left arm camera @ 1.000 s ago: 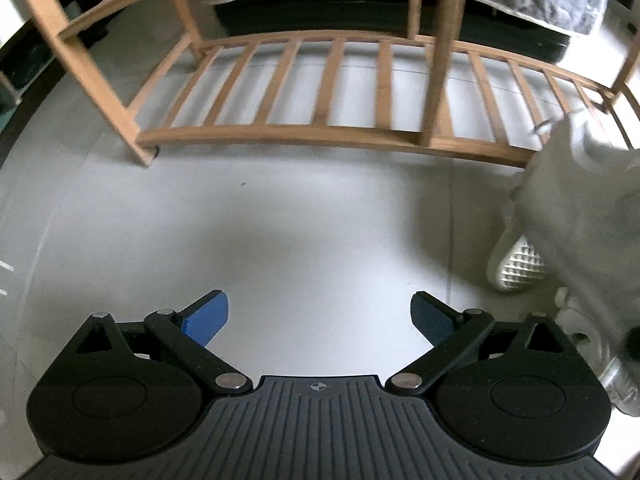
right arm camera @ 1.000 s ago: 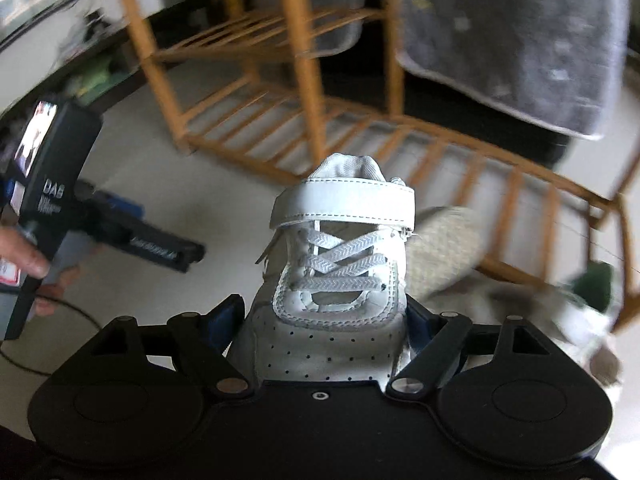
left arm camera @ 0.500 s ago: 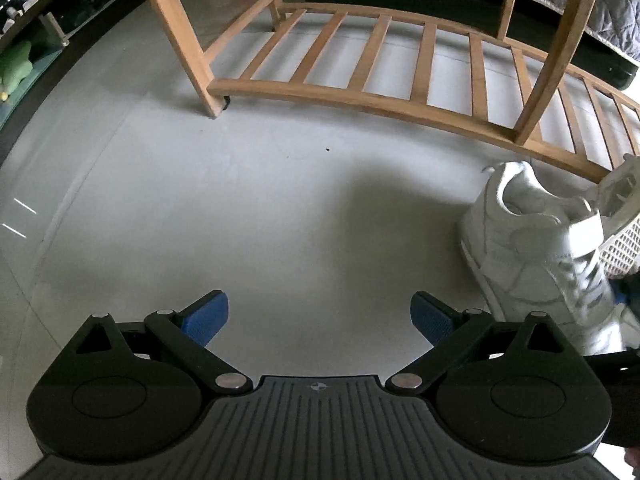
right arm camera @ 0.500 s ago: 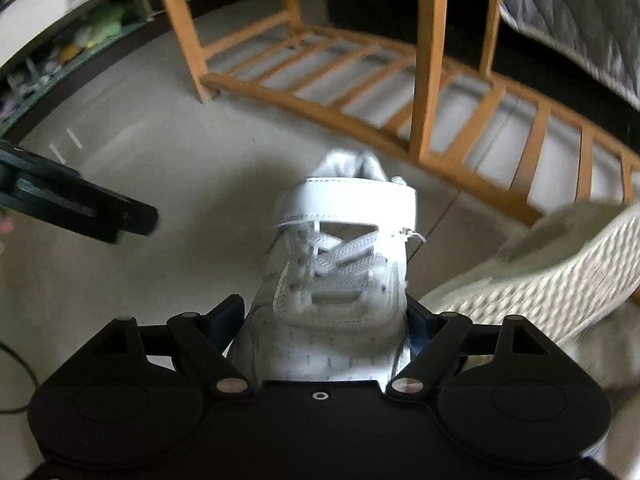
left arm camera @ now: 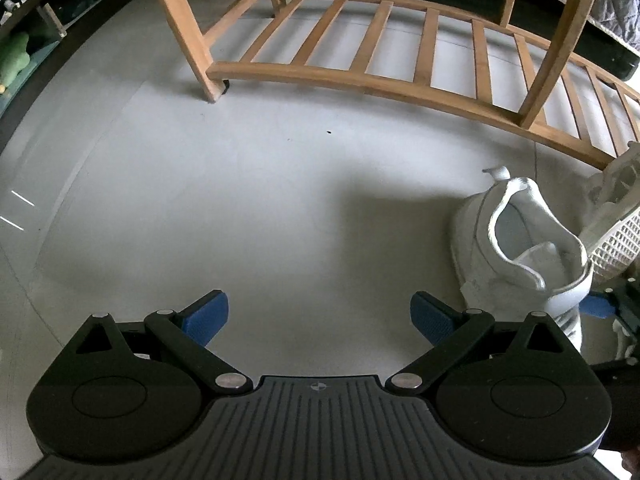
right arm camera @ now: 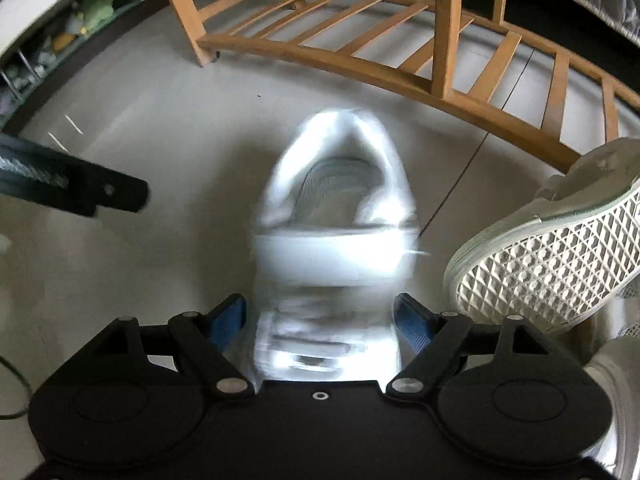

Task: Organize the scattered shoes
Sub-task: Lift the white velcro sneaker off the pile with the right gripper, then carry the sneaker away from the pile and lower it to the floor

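Two white shoes [right arm camera: 332, 216], possibly a third.

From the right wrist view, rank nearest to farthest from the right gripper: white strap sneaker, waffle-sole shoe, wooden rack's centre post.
1. white strap sneaker, between the right gripper fingers, blurred.
2. waffle-sole shoe, to the right, tipped sole-up.
3. wooden rack's centre post, ahead, beyond the sneaker.

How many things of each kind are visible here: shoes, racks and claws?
White shoes: 2, the high-top sneaker and the shoe on its side
Wooden rack: 1
Claws: 2, the left claw and the right claw
Total: 5
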A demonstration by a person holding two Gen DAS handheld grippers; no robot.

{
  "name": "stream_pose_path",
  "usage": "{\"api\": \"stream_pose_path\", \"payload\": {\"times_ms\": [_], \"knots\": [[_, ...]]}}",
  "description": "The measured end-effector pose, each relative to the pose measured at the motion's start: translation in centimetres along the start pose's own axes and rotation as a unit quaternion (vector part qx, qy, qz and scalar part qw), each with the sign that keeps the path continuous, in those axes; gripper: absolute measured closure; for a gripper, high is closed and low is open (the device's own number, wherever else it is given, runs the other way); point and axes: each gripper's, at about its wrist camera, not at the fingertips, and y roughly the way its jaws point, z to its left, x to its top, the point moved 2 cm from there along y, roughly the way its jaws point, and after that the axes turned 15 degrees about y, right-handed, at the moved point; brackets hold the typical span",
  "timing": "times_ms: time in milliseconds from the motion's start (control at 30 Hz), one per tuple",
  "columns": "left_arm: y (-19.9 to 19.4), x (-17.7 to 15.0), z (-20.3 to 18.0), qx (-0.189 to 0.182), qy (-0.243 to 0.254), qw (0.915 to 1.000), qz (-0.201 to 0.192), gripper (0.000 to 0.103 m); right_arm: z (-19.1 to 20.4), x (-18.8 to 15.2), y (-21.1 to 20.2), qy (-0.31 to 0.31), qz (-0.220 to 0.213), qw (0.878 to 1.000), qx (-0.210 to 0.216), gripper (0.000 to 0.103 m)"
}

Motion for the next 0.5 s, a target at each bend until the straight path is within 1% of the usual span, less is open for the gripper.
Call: {"api": "stream_pose_path", "payload": {"times_ms": [167, 233, 367, 433, 500], "knots": [[0.1, -0.5, -0.3, -0.004, 0.007, 1.0000, 0.001, 0.004, -1.0, -1.7, -1.5, -0.001, 0.052, 0.998, 0.020, 0.019], [0.3, -0.8, -0.3, -0.002, 0.010, 0.9999, 0.002, 0.004, -1.3, -2.8, -1.5, -0.007, 0.070, 0.997, 0.016, 0.019], [-0.3, -1.1, -0.7, 0.002, 0.015, 0.9999, 0.005, 0.004, -1.3, -4.6, -1.3, -0.029, 0.086, 0.996, 0.011, 0.019], [-0.5, -1.4, -0.7, 0.004, 0.013, 0.9999, 0.007, 0.004, -1.0, -4.9, -1.4, -0.022, 0.091, 0.995, 0.026, 0.019], [-0.6, -1.6, -0.6, 0.005, 0.012, 0.9999, 0.006, 0.004, -0.8, -5.0, -1.4, -0.016, 0.094, 0.995, 0.038, 0.023]]}}
